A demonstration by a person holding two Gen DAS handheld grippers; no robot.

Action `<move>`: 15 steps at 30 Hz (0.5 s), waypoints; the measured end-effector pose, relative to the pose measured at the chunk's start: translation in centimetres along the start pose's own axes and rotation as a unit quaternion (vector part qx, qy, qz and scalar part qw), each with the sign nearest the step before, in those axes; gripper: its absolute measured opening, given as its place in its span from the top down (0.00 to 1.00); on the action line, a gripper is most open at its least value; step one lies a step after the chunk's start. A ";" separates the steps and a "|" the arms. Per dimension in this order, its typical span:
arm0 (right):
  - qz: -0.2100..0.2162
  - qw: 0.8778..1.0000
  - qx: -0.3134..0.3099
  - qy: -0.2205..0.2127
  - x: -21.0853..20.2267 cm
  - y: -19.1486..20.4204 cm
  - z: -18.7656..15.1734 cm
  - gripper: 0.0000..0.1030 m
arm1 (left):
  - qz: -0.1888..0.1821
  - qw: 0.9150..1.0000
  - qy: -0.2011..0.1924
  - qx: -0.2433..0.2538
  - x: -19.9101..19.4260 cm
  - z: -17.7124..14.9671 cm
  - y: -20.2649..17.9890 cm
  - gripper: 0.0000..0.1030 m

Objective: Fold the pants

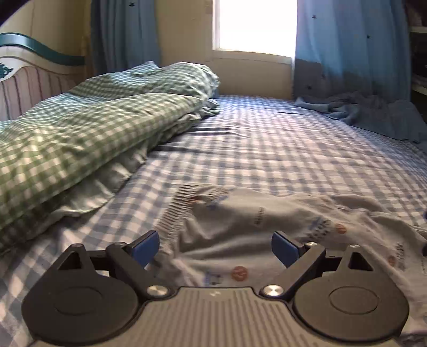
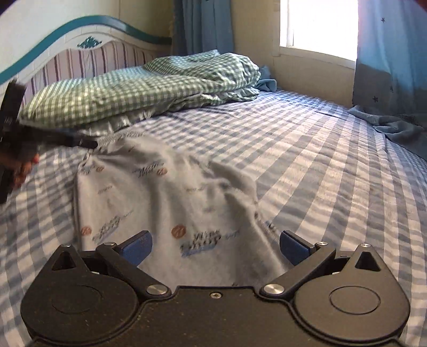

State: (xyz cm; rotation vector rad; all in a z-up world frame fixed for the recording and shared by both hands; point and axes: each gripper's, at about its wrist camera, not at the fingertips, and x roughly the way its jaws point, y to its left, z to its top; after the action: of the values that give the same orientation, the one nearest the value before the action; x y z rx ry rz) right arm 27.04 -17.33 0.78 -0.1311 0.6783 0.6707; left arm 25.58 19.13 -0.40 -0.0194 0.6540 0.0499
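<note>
Grey printed pants [image 2: 165,202] lie rumpled on the bed [image 2: 320,165] beneath both tongs, left [image 1: 214,249] and right [image 2: 214,248], each spread apart and empty, so a pinch here may catch the checked sheet too.

Blown-out daylight from the window [image 1: 256,25], soft shadows, motion blur, fisheye bending at edges.

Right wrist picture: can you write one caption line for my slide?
Open right gripper hovers over printed pants spread on a blue checked bed, green checked duvet behind.
</note>
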 end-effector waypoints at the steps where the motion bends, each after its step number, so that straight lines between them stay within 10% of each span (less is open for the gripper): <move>1: 0.011 1.000 0.020 0.003 1.0 -1.0 0.9 0.01 | -0.011 1.000 0.004 0.003 0.4 0.0 -1.2 0.07; 6: 0.044 0.990 0.129 0.034 6.8 -5.1 3.3 0.30 | -0.042 0.999 0.030 0.003 1.8 -1.4 -5.3 0.07; 10: 0.026 0.994 0.102 0.038 7.6 -4.1 3.0 0.87 | -0.031 0.997 0.054 0.042 2.2 -3.5 -6.8 0.07; 15: 0.009 1.000 -0.023 0.000 4.7 1.3 0.8 0.96 | -0.027 0.998 0.044 0.046 1.7 -5.2 -6.1 0.04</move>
State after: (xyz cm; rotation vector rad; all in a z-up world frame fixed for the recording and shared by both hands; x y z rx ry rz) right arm 29.38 -13.53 -1.35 -0.1672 0.6651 0.7047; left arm 24.13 12.97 -5.56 0.0501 0.7424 -0.0328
